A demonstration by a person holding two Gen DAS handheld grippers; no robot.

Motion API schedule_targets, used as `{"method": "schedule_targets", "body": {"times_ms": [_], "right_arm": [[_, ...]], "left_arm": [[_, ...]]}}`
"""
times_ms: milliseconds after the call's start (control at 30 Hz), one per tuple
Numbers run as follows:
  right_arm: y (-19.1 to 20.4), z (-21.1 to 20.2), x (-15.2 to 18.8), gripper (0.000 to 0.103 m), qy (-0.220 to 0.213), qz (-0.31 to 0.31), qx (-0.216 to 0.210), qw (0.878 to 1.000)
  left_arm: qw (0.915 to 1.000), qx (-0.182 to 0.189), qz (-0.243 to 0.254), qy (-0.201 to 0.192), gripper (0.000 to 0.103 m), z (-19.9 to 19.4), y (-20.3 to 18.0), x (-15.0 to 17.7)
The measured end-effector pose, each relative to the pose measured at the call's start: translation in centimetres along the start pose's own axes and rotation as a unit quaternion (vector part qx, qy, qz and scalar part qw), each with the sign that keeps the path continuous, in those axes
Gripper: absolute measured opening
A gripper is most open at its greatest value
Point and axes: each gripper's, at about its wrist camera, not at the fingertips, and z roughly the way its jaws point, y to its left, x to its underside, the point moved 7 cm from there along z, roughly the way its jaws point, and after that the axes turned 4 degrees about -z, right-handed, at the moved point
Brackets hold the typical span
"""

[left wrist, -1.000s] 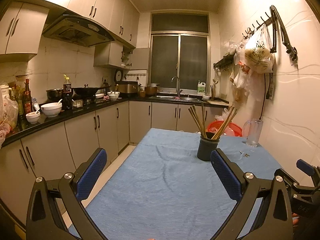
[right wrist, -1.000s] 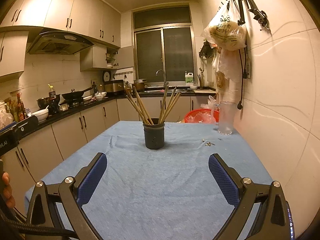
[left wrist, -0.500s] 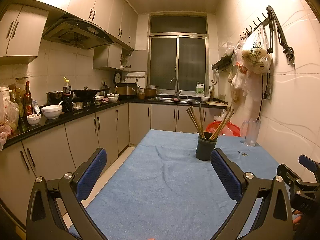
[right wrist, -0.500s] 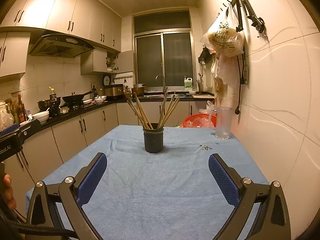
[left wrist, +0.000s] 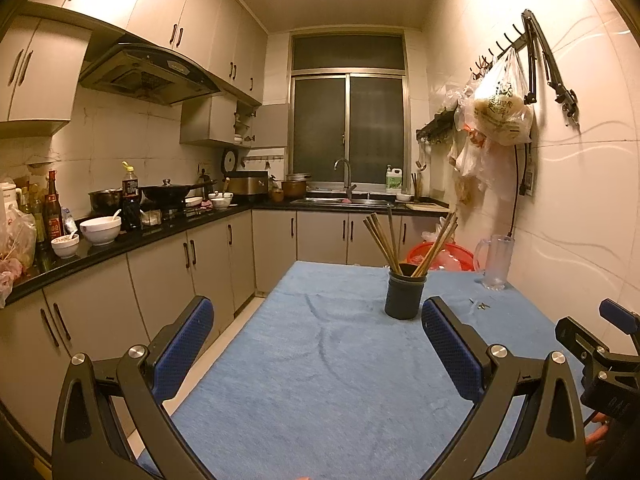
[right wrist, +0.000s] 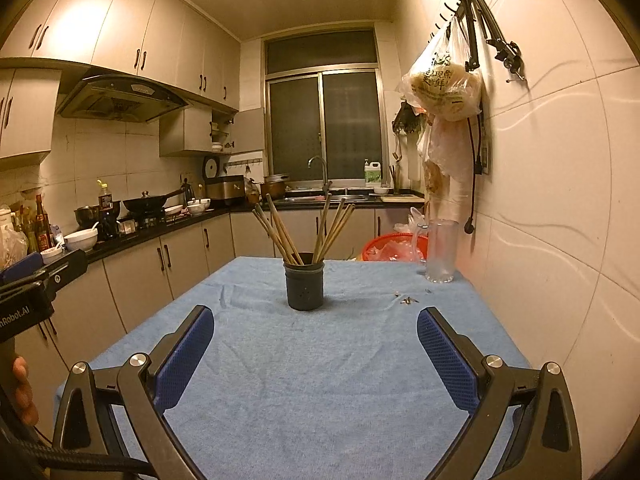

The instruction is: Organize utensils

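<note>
Both my grippers empty above the table

Left gripper (left wrist: 318, 322) and right gripper (right wrist: 316, 330) spread wide; chopsticks (right wrist: 304, 232) stand in the holder (right wrist: 305, 286) mid-table (right wrist: 320, 380).

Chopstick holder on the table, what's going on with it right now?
Nothing is being handled. The dark chopstick holder stands upright on the blue tablecloth, with the chopsticks fanned out inside. Both the left gripper and right gripper are short of it, jaws wide open and empty. A clear pitcher stands by the wall.
</note>
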Motion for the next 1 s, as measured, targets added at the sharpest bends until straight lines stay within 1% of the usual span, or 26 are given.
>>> {"method": "schedule_targets", "body": {"times_ms": [667,1000], "right_arm": [[-0.1,1.7,0.4,0.103,0.015,0.007,-0.004,1.000],[0.1,3.5,0.4,0.103,0.026,0.004,-0.008,1.000]], "left_arm": [[0.9999,0.003,0.002,0.012,0.103,1.5,-0.2,0.4],[0.9997,-0.001,-0.005,0.026,0.103,3.6,-0.2,0.5]]}}
